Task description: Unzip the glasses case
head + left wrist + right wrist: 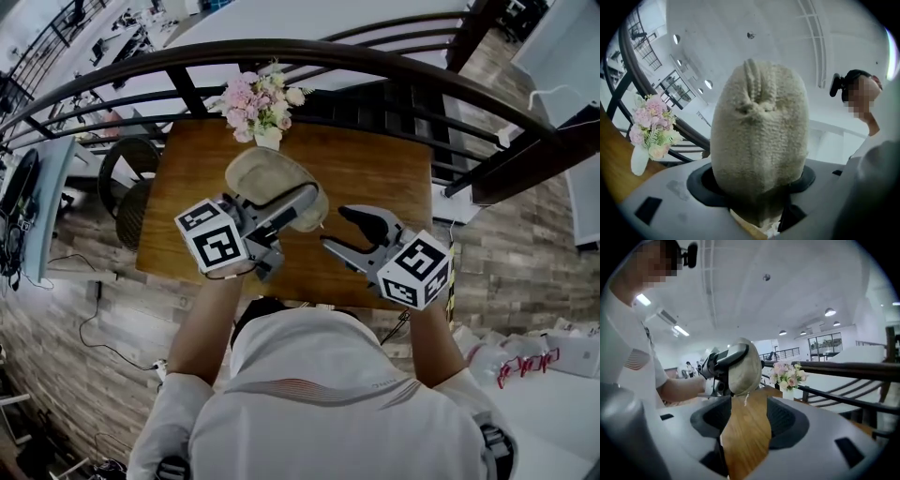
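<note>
**A:** How are the jaws found?
**B:** The left gripper's [298, 204] jaws are clamped wide on the glasses case [267, 178]. The right gripper's [337, 228] jaws are parted, and only bare table [375, 169] is seen between them.
**A:** How is the case pointed?
**B:** It is held above the table's middle. Its long axis is laid along the left jaws, with the zip seam at the far end.
**A:** And room, and print?
**B:** Bare wood is left at the right. Flowers [261, 101] are set at the far edge, with a railing [281, 52] beyond. Square markers are borne by both cubes [214, 239].
</note>
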A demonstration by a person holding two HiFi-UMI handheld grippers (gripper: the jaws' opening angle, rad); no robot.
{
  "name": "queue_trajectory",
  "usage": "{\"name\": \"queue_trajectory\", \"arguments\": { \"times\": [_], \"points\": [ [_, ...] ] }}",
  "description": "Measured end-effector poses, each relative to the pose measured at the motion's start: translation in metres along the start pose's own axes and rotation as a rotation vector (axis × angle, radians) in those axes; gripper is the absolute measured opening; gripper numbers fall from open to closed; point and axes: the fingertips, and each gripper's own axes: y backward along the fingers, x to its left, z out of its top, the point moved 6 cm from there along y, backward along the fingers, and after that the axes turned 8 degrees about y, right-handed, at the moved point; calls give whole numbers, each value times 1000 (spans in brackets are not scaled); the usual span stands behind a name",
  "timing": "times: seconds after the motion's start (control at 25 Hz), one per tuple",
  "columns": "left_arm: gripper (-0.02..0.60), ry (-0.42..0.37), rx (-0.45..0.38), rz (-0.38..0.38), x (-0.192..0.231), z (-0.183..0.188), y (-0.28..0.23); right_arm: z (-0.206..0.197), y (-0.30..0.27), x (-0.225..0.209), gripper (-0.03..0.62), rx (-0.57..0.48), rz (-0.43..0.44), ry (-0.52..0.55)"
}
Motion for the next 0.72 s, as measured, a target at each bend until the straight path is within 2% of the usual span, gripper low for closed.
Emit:
{"name": "queue_trajectory", "arguments": {
  "times": [0.12, 0.32, 0.52, 0.72],
  "points": [
    [310, -24, 9, 49, -1, -1, -3, 2, -12, 6, 243, 79, -48, 63],
    [310, -19, 1, 112, 7, -3, -3, -2, -28, 2, 175, 162, -120, 91],
    [310, -4, -17, 148, 16, -4, 0, -5, -38, 0, 156, 200, -130, 113],
    [310, -10, -20, 148, 13, -5, -3, -7, -45, -4, 149, 245, -150, 137]
  ]
}}
